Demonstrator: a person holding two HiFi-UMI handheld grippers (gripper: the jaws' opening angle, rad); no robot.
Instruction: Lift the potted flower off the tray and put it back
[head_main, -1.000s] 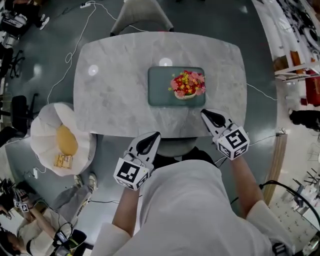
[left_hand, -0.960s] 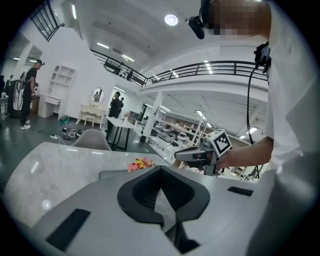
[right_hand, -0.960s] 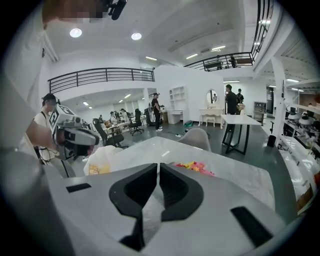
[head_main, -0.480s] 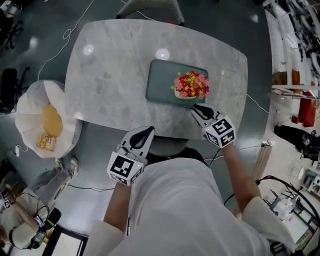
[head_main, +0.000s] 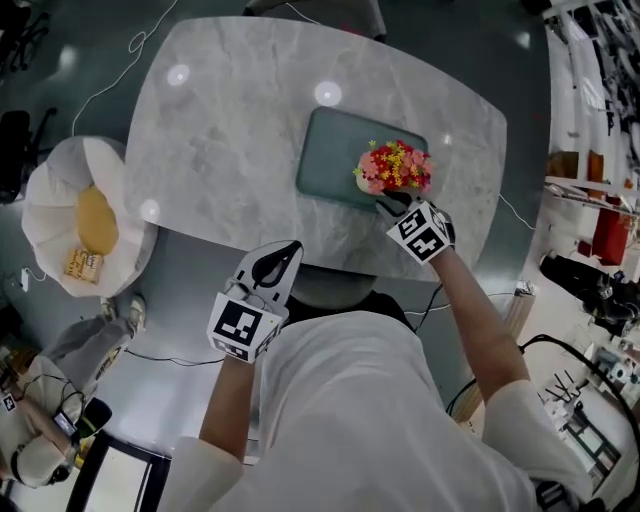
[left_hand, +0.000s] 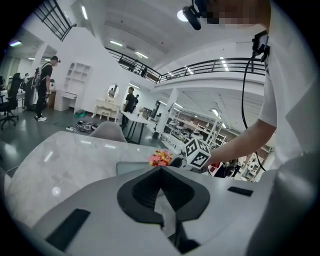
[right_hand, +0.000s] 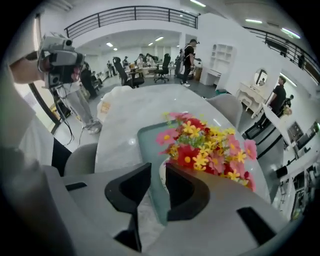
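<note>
Downward and forward the right gripper (head_main: 391, 204) has travelled, from the near edge of the table (head_main: 230, 130) to the tray's near right corner, and its jaws have just been opening. They now stand apart, released: two grey shells lined with matte black pads. In the right gripper view the gap between them shows the tray's edge and a thin pale curve of the pot's rim (right_hand: 161, 175). That rim sits close to one pad, though I cannot tell if it touches. The potted flower (head_main: 396, 167) stands on the right end of the tray (head_main: 330, 150), a dense dome of small red, pink and yellow blossoms. The tray is a smooth, dull grey-green rectangle with rounded corners. It lies on pale grey marble that is veined, glossy and dotted with lamp reflections. The left gripper (head_main: 286, 251) hangs well apart from the tray, off its near left side by the table's edge. Its jaws are clenched together to a point with nothing between them. Each gripper carries a cube of black-and-white square markers.
</note>
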